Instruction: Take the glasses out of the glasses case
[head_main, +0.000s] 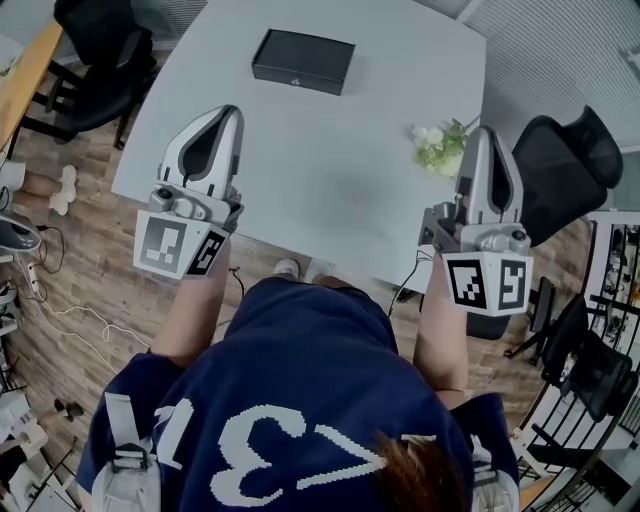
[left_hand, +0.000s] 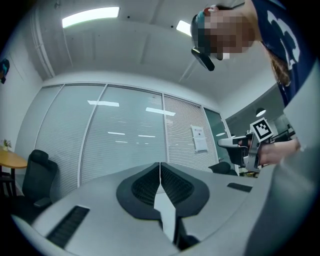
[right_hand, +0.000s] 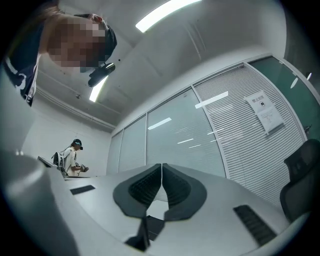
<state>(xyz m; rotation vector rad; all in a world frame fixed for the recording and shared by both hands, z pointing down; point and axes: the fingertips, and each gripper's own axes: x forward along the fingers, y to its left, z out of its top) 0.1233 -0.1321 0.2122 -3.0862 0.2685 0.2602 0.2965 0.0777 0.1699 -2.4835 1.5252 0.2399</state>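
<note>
**A:** While both tools hang over the near side of the white surface (head_main: 330, 180), where is the glasses case (head_main: 303, 61)?

**B:** At twelve o'clock, close to the far edge. It is black, lies flat with its lid down, and is well apart from either tool.

**A:** And the left gripper (head_main: 234, 112)?

**B:** In the head view it is at about nine o'clock from the middle of the surface, pointing toward the far edge and crossing the near-left border. Its own view, looking at the left gripper (left_hand: 160, 167), shows the jaws together, ribbed pad against ribbed pad.

**A:** The right gripper (head_main: 487, 132)?

**B:** At three o'clock, by the right border, just beside a small bunch of white flowers (head_main: 438, 146). In its own view the right gripper (right_hand: 162, 167) also has its jaws pressed together along one thin seam.

**A:** What surrounds the surface?

**B:** A black office chair (head_main: 568, 170) stands at three o'clock past the flowers, and another chair (head_main: 100, 50) at ten o'clock. Wood-plank floor (head_main: 90, 270) shows at the left. The holder's navy shirt (head_main: 280, 400) with white numerals fills six o'clock. In the right gripper view, a distant person (right_hand: 70, 159) in a cap stands at nine o'clock.
</note>
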